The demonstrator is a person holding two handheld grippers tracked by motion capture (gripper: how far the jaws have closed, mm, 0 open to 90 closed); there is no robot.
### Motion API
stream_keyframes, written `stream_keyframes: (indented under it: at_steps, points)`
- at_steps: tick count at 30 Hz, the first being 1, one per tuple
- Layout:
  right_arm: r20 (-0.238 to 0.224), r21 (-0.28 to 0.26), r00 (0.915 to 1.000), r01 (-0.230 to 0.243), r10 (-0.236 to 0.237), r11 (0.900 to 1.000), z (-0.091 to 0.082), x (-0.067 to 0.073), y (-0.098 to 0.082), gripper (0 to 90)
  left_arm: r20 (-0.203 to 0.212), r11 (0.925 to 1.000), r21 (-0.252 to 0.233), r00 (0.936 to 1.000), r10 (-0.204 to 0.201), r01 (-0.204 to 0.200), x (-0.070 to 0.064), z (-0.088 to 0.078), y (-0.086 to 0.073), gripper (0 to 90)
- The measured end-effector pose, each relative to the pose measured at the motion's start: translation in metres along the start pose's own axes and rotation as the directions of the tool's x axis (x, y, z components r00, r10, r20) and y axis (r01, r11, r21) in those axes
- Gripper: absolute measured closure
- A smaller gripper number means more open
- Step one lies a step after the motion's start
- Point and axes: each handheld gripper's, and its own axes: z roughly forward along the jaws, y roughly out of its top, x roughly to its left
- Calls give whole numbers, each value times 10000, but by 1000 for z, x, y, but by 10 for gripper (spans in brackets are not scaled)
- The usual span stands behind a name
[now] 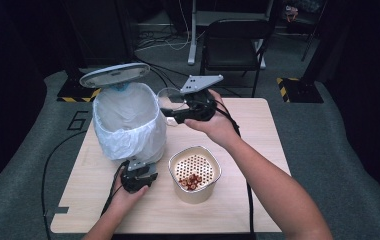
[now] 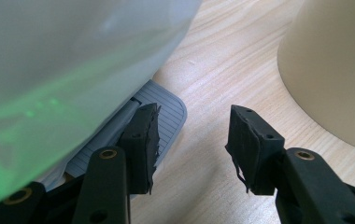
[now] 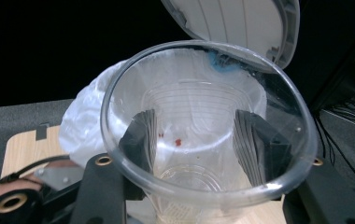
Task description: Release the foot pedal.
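A white pedal bin (image 1: 128,120) lined with a plastic bag stands at the table's left, its grey lid (image 1: 114,75) raised. My left gripper (image 1: 139,175) sits low at the bin's foot. Its jaws stand apart with nothing between them (image 2: 194,126), and one jaw rests on the grey ribbed pedal (image 2: 161,112). My right gripper (image 1: 175,116) is shut on a clear plastic cup (image 1: 170,97), held tilted just right of the bin's mouth. In the right gripper view the cup (image 3: 203,107) lies between the jaws (image 3: 194,135), with a few red specks inside and the bag-lined opening behind it.
A cream container (image 1: 194,175) with a perforated insert holding several small red-brown pieces (image 1: 193,181) stands at the front centre, close to the left gripper; its wall (image 2: 334,65) is right of the jaws. The wooden table (image 1: 258,130) has bare room at the right. A chair stands beyond.
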Motion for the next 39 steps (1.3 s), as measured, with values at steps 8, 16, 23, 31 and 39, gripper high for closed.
stream_keyframes:
  at_steps: [8, 16, 23, 31, 39]
  points:
    - [-192, 41, 9993, -324, 325, 9995, 20, -3, 16, 494, 9, 10000, -33, 10000, 18, -18, 0, 0, 0, 532]
    - [-381, 154, 9987, -319, 325, 9994, 42, 0, 27, 494, -24, 10000, -51, 10000, 31, -31, 0, 0, 0, 532]
    - [-565, 292, 9975, -412, 428, 9987, 66, 8, 34, 491, 53, 9999, 100, 10000, 44, -44, 0, -1, 0, 532]
    - [-574, 636, 9963, -608, 645, 9961, 97, 9, 36, 487, 72, 9999, 103, 10000, 16, -17, 0, -1, 1, 531]
    - [-273, 920, 9931, -1112, 1141, 9895, 121, 7, 35, 477, 90, 9998, 184, 10000, 22, -24, 1, -2, 1, 532]
